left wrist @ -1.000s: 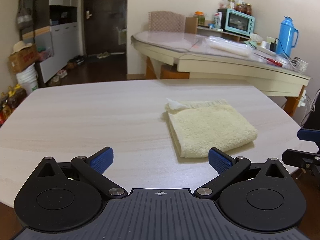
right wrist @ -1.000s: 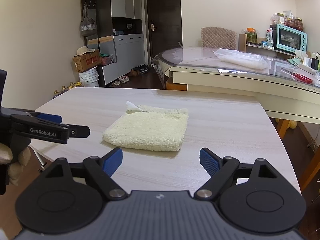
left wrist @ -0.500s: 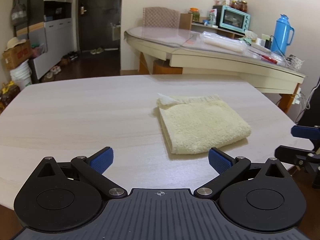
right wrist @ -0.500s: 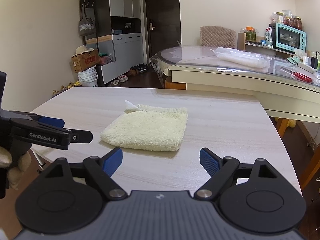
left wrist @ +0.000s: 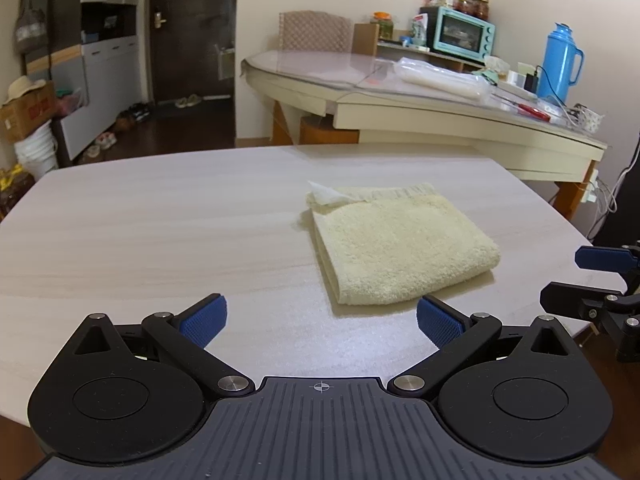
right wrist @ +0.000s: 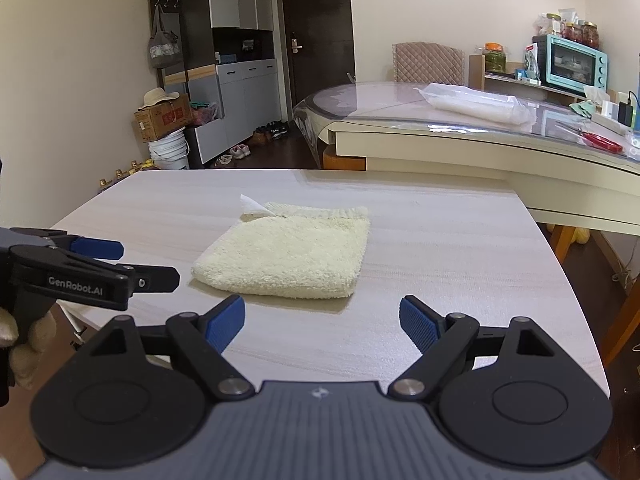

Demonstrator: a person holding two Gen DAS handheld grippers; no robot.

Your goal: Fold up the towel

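A pale yellow towel [left wrist: 400, 244] lies folded into a thick square on the light wooden table [left wrist: 140, 232], with a white label sticking up at its far left corner. My left gripper [left wrist: 320, 320] hovers open over the near table edge, just short of the towel's near edge, nothing between its blue pads. In the right wrist view the same towel [right wrist: 288, 256] lies ahead, and my right gripper [right wrist: 320, 320] is open and empty a little short of it. Each gripper shows at the side of the other's view: the right gripper [left wrist: 592, 276], the left gripper [right wrist: 116, 264].
A second, cream table [left wrist: 440, 108] stands behind, bearing a plastic bag, a blue thermos [left wrist: 560, 64], red scissors and a teal oven [left wrist: 460, 36]. A gloved hand [right wrist: 24, 340] holds the left gripper. Cabinets, a box, a bucket and shoes line the far left wall.
Both views have shifted only slightly; the towel lies as before and both grippers stay open near the table's front edge.
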